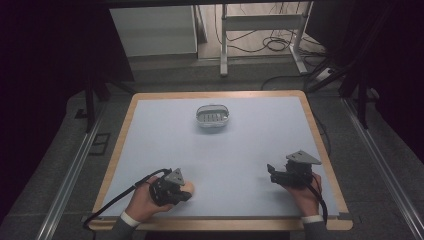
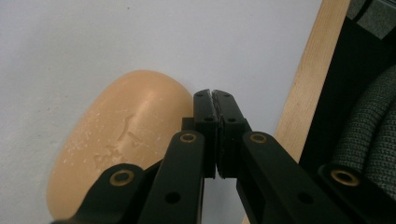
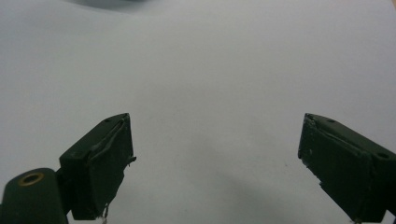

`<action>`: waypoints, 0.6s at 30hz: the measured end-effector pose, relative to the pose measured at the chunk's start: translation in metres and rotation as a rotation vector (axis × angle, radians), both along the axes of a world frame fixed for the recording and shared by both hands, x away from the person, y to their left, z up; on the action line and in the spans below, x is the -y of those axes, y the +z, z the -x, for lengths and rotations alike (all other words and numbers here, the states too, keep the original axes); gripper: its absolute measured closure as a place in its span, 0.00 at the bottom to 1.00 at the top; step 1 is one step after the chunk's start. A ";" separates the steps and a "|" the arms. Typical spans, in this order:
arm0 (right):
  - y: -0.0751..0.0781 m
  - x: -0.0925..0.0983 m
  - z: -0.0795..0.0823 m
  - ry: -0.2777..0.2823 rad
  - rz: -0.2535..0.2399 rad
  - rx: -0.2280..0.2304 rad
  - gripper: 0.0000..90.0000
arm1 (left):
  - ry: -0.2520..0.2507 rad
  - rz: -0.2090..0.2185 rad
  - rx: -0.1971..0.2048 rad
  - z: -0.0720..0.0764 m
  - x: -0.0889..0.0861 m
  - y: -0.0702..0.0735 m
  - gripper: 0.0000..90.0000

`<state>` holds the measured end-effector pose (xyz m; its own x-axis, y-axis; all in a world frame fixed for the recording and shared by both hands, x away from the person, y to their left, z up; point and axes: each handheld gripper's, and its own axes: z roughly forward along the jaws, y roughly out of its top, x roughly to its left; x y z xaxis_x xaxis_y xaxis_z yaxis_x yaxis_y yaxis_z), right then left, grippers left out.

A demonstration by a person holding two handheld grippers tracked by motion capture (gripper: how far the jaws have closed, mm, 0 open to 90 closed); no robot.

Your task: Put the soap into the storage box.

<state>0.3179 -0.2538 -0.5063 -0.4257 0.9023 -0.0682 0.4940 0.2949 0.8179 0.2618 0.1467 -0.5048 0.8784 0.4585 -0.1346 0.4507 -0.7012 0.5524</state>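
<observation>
A tan oval bar of soap (image 2: 126, 135) lies on the pale blue table surface near the front left; in the high view the soap (image 1: 189, 188) peeks out beside my left gripper (image 1: 176, 192). In the left gripper view my left gripper (image 2: 213, 100) is shut, jaws pressed together with nothing between them, their tips just right of the soap's edge. My right gripper (image 1: 273, 172) hovers at the front right, and in its own view the right gripper (image 3: 217, 140) stands wide open over bare table. A grey soap dish (image 1: 213, 116) sits at the back middle.
The table's wooden rim (image 1: 220, 224) runs along the front, and the rim (image 2: 310, 79) lies close to the right of my left jaws. Past the far edge stand a white metal frame (image 1: 262, 30) and cables on the floor.
</observation>
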 end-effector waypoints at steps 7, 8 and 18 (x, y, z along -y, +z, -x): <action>0.000 0.000 0.000 -0.002 -0.001 0.000 0.11 | 0.008 -0.017 -0.002 -0.003 0.000 -0.002 0.99; 0.000 0.001 0.000 -0.002 -0.001 -0.001 0.11 | 0.006 -0.016 -0.005 -0.003 0.000 -0.003 0.99; 0.001 0.000 0.001 -0.004 0.004 0.003 0.11 | 0.027 0.000 -0.005 -0.007 -0.001 -0.003 0.99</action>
<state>0.3171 -0.2538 -0.5056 -0.4218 0.9038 -0.0726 0.4931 0.2959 0.8181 0.2692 0.1474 -0.5078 0.8653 0.4818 -0.1386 0.4718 -0.6891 0.5501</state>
